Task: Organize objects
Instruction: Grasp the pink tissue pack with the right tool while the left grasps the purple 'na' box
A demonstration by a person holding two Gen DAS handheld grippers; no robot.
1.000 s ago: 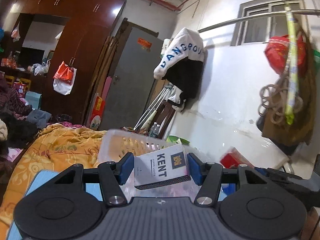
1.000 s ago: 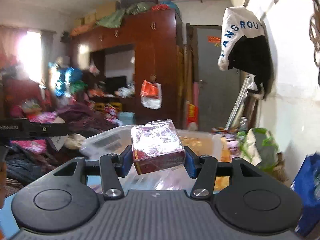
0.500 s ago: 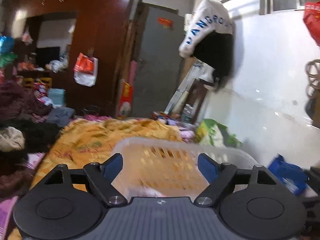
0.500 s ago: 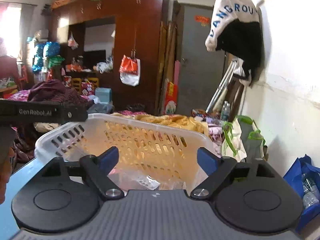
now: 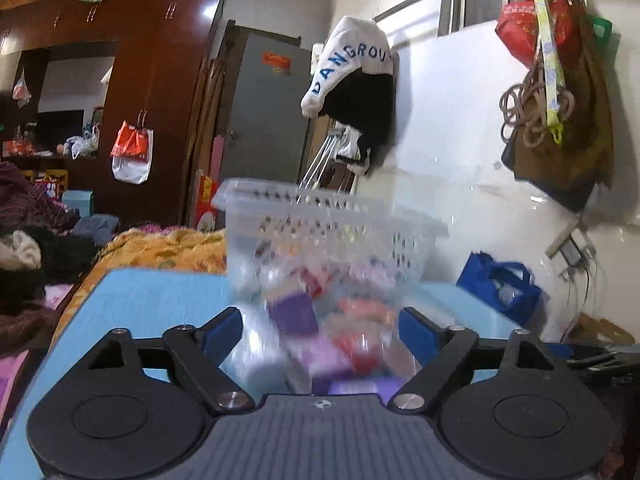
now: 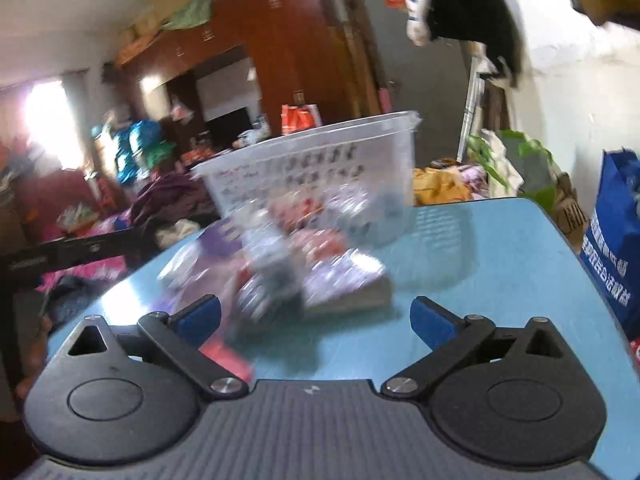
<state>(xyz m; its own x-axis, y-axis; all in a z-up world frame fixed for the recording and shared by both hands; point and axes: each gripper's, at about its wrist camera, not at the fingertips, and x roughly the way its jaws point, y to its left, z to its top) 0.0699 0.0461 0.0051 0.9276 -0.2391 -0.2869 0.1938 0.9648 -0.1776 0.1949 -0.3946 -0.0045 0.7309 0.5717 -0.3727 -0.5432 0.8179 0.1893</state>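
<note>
The blue table (image 5: pixel 140 292) is bearing everything of note. A clear slotted basket (image 5: pixel 332 232) is standing on it, at the far side from both grippers. Through the basket's wall some small packets are showing, too blurred to identify. A heap of wrapped packs (image 6: pixel 288 264) is lying on the table just in front of the basket, on the grippers' side, with purple, red and white wrappers smeared by motion. A grey-edged flat pack (image 6: pixel 348 284) is sitting at the heap's right end in the right wrist view.

The left gripper (image 5: pixel 320 330) is pointing at the heap, its jaws opening, nothing pinched between the blue pads. The right gripper (image 6: pixel 316 316) is standing spread wide, also gripping nothing; the heap is lying beyond its left finger. A blue bag (image 6: pixel 616 248) is hanging off the table's right edge.
</note>
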